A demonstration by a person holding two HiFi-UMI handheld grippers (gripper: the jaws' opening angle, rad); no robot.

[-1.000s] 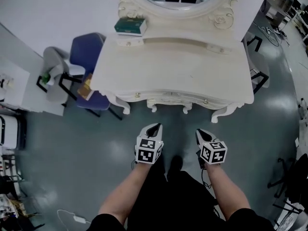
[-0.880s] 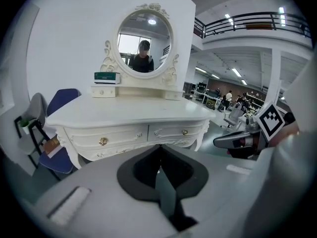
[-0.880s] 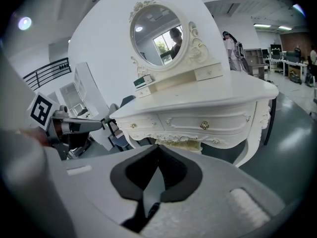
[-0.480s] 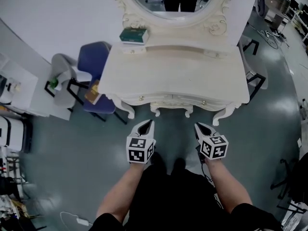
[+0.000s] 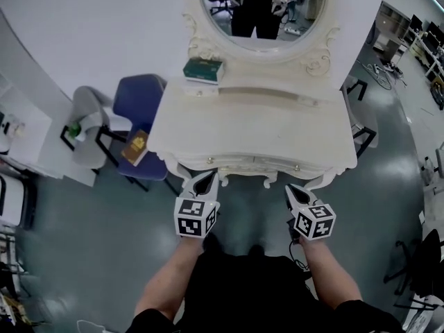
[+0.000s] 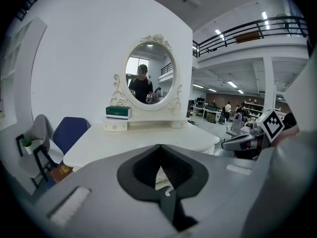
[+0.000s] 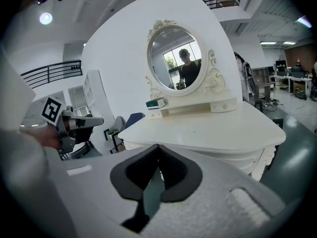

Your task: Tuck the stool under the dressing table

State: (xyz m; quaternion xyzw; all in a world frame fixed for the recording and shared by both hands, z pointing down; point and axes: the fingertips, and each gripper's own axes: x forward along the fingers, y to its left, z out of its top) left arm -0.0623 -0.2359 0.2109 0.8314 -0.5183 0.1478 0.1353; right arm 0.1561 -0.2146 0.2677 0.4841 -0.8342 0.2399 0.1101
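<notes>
Directly ahead stands the white dressing table (image 5: pixel 257 127), the largest thing in view, its curved front edge facing the person. No view shows the stool, so I cannot tell where it lies relative to the grippers; the space beneath the table is hidden by the tabletop in the head view. At the back of the table rises the oval mirror (image 5: pixel 262 9) in its carved frame, reflecting the person and both grippers. Left of the table is a blue chair (image 5: pixel 139 99), and just beyond it a grey chair (image 5: pixel 84 106).

In the head view the left gripper (image 5: pixel 208 177) and the right gripper (image 5: pixel 292 190) are held side by side, well apart from each other, both pointing at the table's front edge. The left one's tip overlaps the left front corner, and the right one's lies just short of the right front corner. Each gripper's own view shows its jaws pressed together with nothing between them, the tabletop beyond.

A green box (image 5: pixel 203 69) sits on the low shelf at the table's back left, below the mirror. A small brown book (image 5: pixel 135 144) lies on the blue chair's seat.
</notes>
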